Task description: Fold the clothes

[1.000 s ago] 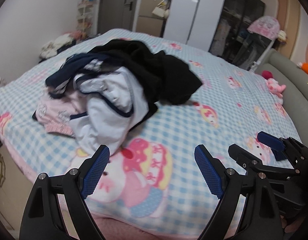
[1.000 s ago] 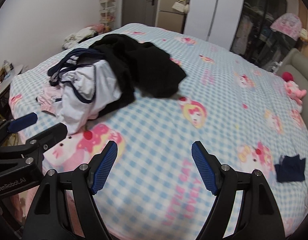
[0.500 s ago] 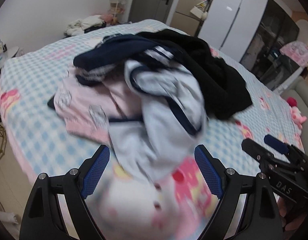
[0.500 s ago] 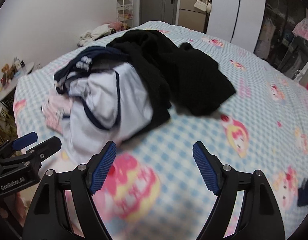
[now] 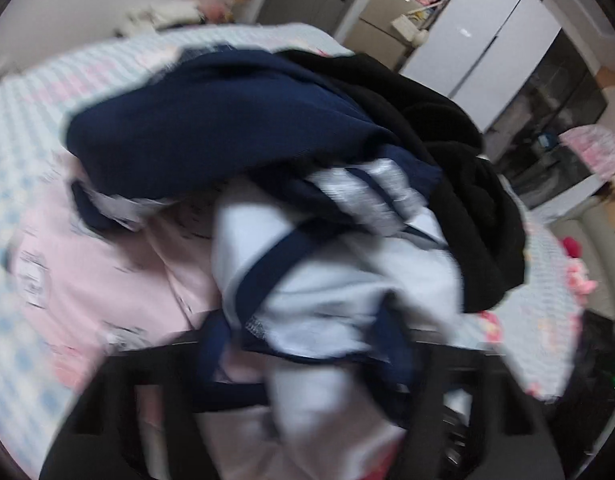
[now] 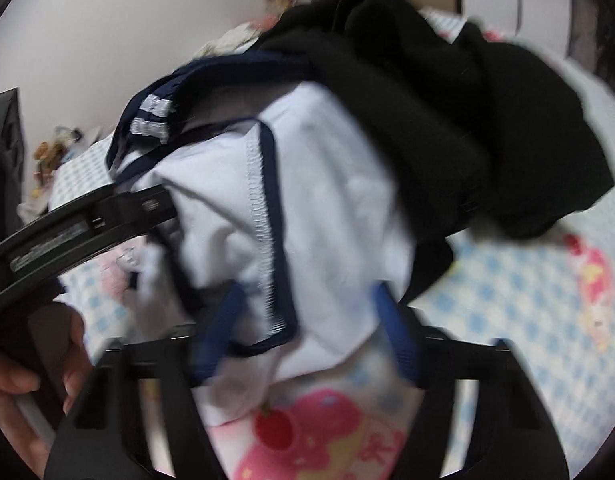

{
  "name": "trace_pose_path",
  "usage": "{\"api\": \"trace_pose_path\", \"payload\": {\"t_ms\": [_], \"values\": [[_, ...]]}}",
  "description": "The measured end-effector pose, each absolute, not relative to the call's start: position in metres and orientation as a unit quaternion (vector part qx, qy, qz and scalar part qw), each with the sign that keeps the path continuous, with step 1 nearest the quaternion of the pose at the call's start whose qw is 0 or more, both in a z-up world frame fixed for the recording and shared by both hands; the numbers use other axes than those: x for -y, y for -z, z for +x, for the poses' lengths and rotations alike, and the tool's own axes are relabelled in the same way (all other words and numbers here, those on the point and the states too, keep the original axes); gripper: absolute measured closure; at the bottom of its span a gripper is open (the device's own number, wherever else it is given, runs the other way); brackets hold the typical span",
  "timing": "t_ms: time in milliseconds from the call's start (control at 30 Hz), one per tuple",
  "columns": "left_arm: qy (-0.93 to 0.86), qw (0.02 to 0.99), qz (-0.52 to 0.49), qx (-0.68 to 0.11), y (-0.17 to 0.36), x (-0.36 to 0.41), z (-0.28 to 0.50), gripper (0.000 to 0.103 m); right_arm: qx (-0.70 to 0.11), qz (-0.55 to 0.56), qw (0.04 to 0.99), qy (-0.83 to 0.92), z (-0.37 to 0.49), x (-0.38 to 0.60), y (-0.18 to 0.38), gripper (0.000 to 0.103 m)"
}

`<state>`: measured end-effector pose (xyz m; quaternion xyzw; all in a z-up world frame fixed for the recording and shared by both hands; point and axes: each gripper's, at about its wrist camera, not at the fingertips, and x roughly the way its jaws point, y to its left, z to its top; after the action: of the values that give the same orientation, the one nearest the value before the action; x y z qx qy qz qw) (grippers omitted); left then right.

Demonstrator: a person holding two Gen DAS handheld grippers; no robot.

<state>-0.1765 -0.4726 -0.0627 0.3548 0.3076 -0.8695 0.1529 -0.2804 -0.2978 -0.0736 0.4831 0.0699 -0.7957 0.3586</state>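
Note:
A heap of clothes lies on the blue checked bed blanket (image 6: 507,300). It holds a white garment with navy trim (image 5: 339,280), a navy garment (image 5: 211,128), a black garment (image 5: 459,168) and a pink one (image 5: 107,264). My left gripper (image 5: 303,346) is low over the near side of the heap, jaws closing, with the white garment's hem between its blue pads. My right gripper (image 6: 307,320) is closing too, with the white garment (image 6: 327,200) between its pads. Blur hides whether the pads press the cloth. The left gripper's black frame (image 6: 79,220) crosses the right wrist view.
A person's hand (image 6: 23,384) holds the left gripper at the lower left. Beyond the bed stand a white wardrobe (image 5: 487,52) and a dark glass cabinet (image 5: 555,120). A pink plush toy (image 5: 579,280) lies at the bed's right side.
Both grippers have dropped and moved in onto the clothes heap. Their jaws, wide before, have narrowed around the white garment, which now fills the foreground.

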Motion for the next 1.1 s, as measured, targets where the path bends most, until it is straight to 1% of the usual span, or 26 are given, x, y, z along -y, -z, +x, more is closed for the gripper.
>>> {"api": "trace_pose_path", "payload": {"t_ms": [33, 67, 100, 133, 167, 233, 300, 367, 467, 533, 567, 600, 667, 733, 800, 833, 867, 900, 933, 1000, 1100], "values": [[0.876, 0.16, 0.353, -0.288, 0.06, 0.465, -0.174, 0.072, -0.074, 0.483, 0.363, 0.793, -0.278, 0.298, 0.074, 0.072], [0.882, 0.167, 0.353, -0.265, 0.056, 0.456, -0.171, 0.078, -0.083, 0.478, 0.366, 0.794, -0.274, 0.297, 0.072, 0.085], [0.884, 0.168, 0.353, -0.255, 0.054, 0.45, -0.168, 0.081, -0.092, 0.469, 0.364, 0.799, -0.27, 0.294, 0.07, 0.096], [0.885, 0.162, 0.352, -0.258, 0.053, 0.446, -0.163, 0.085, -0.096, 0.463, 0.36, 0.804, -0.266, 0.289, 0.066, 0.096], [0.886, 0.153, 0.35, -0.264, 0.051, 0.442, -0.158, 0.088, -0.099, 0.457, 0.354, 0.81, -0.263, 0.283, 0.062, 0.099], [0.887, 0.129, 0.345, -0.279, 0.047, 0.434, -0.149, 0.088, -0.103, 0.443, 0.335, 0.826, -0.256, 0.268, 0.053, 0.101], [0.892, 0.115, 0.347, -0.266, 0.04, 0.417, -0.143, 0.089, -0.12, 0.414, 0.309, 0.848, -0.248, 0.252, 0.038, 0.102], [0.896, 0.092, 0.349, -0.26, 0.035, 0.396, -0.139, 0.089, -0.117, 0.401, 0.296, 0.859, -0.244, 0.236, 0.024, 0.102], [0.896, 0.055, 0.353, -0.264, 0.033, 0.36, -0.127, 0.09, -0.105, 0.4, 0.3, 0.86, -0.241, 0.218, 0.008, 0.102], [0.891, 0.038, 0.357, -0.28, 0.035, 0.339, -0.117, 0.09, -0.1, 0.408, 0.315, 0.851, -0.234, 0.207, 0.006, 0.101], [0.887, 0.033, 0.36, -0.286, 0.038, 0.33, -0.111, 0.09, -0.097, 0.413, 0.323, 0.846, -0.23, 0.2, 0.006, 0.097], [0.886, 0.034, 0.363, -0.286, 0.042, 0.321, -0.105, 0.09, -0.094, 0.42, 0.329, 0.841, -0.227, 0.194, 0.009, 0.087], [0.886, 0.056, 0.364, -0.283, 0.047, 0.315, -0.09, 0.09, -0.085, 0.441, 0.333, 0.829, -0.224, 0.187, 0.026, 0.074], [0.879, 0.061, 0.359, -0.306, 0.05, 0.319, -0.076, 0.09, -0.076, 0.467, 0.336, 0.814, -0.224, 0.184, 0.043, 0.069], [0.873, 0.058, 0.356, -0.327, 0.052, 0.329, -0.064, 0.089, -0.062, 0.484, 0.339, 0.804, -0.227, 0.184, 0.056, 0.053], [0.872, 0.058, 0.356, -0.332, 0.052, 0.334, -0.062, 0.086, -0.055, 0.491, 0.34, 0.8, -0.229, 0.186, 0.062, 0.051], [0.871, 0.059, 0.356, -0.334, 0.052, 0.339, -0.061, 0.075, -0.047, 0.498, 0.341, 0.796, -0.232, 0.189, 0.068, 0.044], [0.871, 0.066, 0.354, -0.334, 0.051, 0.343, -0.062, 0.068, -0.041, 0.503, 0.341, 0.793, -0.235, 0.192, 0.073, 0.038], [0.874, 0.076, 0.349, -0.331, 0.048, 0.348, -0.062, 0.056, -0.038, 0.507, 0.338, 0.792, -0.238, 0.195, 0.078, 0.038], [0.88, 0.098, 0.334, -0.322, 0.043, 0.359, -0.063, 0.055, -0.037, 0.517, 0.329, 0.789, -0.242, 0.202, 0.092, 0.034], [0.877, 0.098, 0.36, -0.302, 0.053, 0.373, -0.096, 0.052, -0.024, 0.539, 0.324, 0.777, -0.249, 0.211, 0.113, 0.031]]}}
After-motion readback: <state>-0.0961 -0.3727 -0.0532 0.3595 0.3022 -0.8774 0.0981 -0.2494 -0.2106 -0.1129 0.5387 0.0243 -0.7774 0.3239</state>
